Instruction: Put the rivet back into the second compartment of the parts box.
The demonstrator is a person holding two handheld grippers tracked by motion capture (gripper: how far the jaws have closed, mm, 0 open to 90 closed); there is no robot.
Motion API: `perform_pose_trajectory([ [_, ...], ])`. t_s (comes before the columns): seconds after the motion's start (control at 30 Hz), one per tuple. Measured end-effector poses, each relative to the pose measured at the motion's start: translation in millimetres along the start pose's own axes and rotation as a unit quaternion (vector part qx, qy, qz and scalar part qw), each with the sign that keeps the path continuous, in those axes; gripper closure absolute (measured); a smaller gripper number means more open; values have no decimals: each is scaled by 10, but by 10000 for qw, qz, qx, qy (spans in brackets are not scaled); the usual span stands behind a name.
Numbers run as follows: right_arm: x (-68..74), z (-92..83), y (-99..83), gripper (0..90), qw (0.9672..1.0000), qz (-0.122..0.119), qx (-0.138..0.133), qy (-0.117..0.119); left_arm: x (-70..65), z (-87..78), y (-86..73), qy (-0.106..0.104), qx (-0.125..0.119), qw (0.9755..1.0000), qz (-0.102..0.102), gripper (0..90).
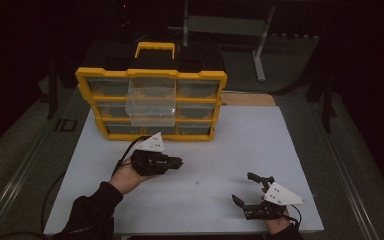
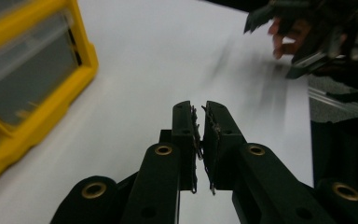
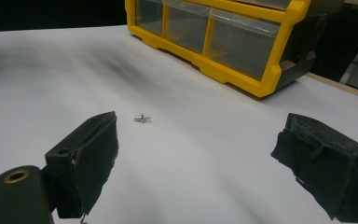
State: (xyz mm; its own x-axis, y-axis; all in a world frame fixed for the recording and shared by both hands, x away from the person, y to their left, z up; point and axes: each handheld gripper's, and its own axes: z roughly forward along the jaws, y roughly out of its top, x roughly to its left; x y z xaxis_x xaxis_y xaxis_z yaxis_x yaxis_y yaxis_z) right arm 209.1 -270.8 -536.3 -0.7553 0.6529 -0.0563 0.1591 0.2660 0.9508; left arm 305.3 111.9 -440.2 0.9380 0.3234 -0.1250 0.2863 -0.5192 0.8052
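Observation:
A yellow organizer (image 1: 202,75) with clear drawers stands at the back of the white table top (image 1: 240,145); its frame also shows in the left gripper view (image 2: 84,56) and the right gripper view (image 3: 223,73). One clear drawer (image 1: 151,102) of the middle column sticks out toward me. A small metal screw (image 1: 196,183) lies loose on the white surface, and in the right gripper view the screw (image 3: 140,118) sits just ahead of the left-hand jaw. My left gripper (image 1: 179,162) hovers in front of the organizer; in its own view it (image 2: 200,112) is shut, and I make out nothing between the pads. My right gripper (image 1: 244,187) rests near the front edge, wide open (image 3: 203,135) and empty.
The right hand and its gripper (image 2: 303,37) appear blurred at the top right of the left gripper view. A metal stand (image 1: 260,50) rises behind the table in the dark. A wooden strip (image 1: 250,99) lies beside the organizer's right end.

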Motion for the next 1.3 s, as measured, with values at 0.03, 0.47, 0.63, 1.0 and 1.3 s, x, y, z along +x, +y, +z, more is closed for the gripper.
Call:
perform_pose_trajectory([
  [0.03, 0, 0, 0, 111, 10000, 0, 0, 0, 0, 0, 0, 0, 0, 10000, 0, 818],
  [0.47, 6, 10, -1, 111, 10000, -11, -1, 12, -14, -700, 426, 67, -265, 9989, 388, 818],
  [0.63, 4, 11, -6, 111, 10000, 8, 3, 12, -9, -905, 589, 102, -323, 9981, 515, 819],
  [1.0, 4, 18, -12, 111, 10000, 24, 7, 28, 44, -1303, 936, 222, -506, 9953, 800, 818],
  [1.3, 3, 21, -14, 111, 10000, 31, 3, 35, 185, -1472, 1197, 391, -626, 9933, 891, 817],
])
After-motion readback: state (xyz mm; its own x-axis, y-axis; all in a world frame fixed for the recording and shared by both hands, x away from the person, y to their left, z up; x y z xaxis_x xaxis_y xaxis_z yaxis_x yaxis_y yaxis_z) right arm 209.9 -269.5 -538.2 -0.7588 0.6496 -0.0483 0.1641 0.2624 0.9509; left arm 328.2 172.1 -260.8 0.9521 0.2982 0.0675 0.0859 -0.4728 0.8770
